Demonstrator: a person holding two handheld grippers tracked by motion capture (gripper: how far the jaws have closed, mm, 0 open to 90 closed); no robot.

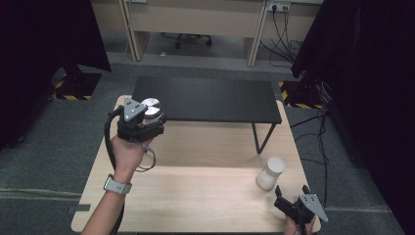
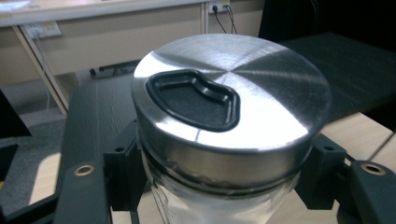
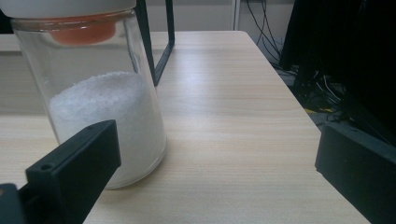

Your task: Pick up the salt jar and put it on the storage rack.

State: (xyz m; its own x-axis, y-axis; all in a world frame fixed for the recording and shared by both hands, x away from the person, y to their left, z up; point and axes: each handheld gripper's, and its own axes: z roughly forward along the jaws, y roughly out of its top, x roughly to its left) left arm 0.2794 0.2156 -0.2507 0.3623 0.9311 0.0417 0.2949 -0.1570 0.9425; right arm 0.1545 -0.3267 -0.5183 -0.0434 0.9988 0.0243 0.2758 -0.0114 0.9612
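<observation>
High view: left gripper [image 1: 145, 119] holds the shiny-lid jar [image 1: 151, 108] up near the black shelf [image 1: 205, 98]. Next, set it gently on top. Right gripper [image 1: 292, 194] waits wide open by the white jar [image 1: 270, 173].

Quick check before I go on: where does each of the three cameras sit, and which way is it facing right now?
High view: above the near side, looking forward and down on the wooden table and black shelf; left forearm, both hands, left gripper, right gripper.
Left gripper view: on that gripper, looking along its jaws, shut on the steel-lidded jar.
Right gripper view: low over the tabletop, jaws open, facing the white-lidded jar.
Shared: both jars appear in the high view too, steel-lidded, white-lidded.
</observation>
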